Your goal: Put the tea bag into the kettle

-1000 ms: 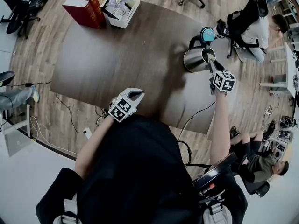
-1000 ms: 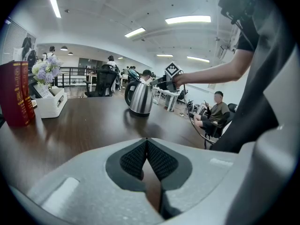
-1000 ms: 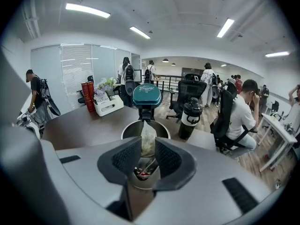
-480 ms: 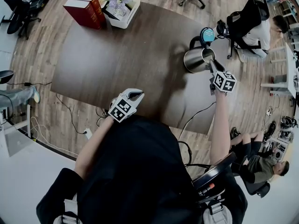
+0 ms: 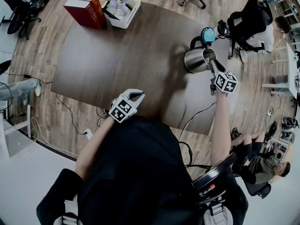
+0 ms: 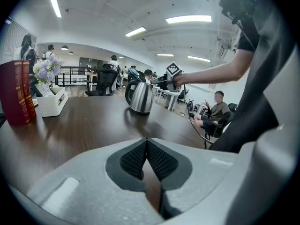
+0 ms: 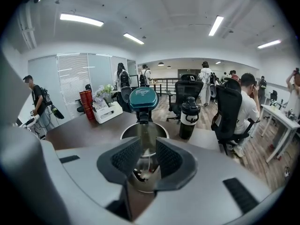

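Tea bag (image 7: pixel 141 172) seems to lie down inside the open kettle (image 5: pixel 197 60), straight under the right tongs (image 7: pixel 145 149).
Their jaws have just been opening and grip nothing; the left tongs (image 6: pixel 146 142), closed and empty, hang well apart.

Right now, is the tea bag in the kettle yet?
Nearly done. The lid stands open, and the right gripper sits over the kettle, its jaws just opening. The tea bag looks to lie inside, pads off it. What's left: pull away. The left gripper rests shut, empty.
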{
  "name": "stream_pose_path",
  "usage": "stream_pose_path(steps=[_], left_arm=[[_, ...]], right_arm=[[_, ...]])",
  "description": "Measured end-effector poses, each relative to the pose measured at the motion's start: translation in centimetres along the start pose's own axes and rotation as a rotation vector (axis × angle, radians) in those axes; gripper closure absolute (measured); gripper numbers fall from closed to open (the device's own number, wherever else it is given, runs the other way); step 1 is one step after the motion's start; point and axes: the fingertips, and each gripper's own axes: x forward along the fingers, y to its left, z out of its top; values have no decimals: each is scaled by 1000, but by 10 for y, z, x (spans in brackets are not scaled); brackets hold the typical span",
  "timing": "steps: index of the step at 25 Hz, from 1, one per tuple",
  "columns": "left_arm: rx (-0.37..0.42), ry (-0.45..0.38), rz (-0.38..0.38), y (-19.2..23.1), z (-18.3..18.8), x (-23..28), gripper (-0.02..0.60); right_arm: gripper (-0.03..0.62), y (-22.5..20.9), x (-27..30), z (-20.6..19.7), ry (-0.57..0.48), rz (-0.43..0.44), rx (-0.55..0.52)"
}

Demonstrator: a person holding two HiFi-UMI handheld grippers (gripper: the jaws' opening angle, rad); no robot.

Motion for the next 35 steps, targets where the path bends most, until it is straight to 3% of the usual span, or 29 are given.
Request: stream_pose_path(steps=[10,21,35], left_arm=[[-2,0,0,2,-2,0,592],[8,-5,-2,3,0,-1,592],[42,-18,-19,-4,2,-5,592]], right_arm=[[500,-1,1,-2,-4,1,16],[500,1,-17,15,-77,-11,38],[500,61,-61,29,-250,32,55]])
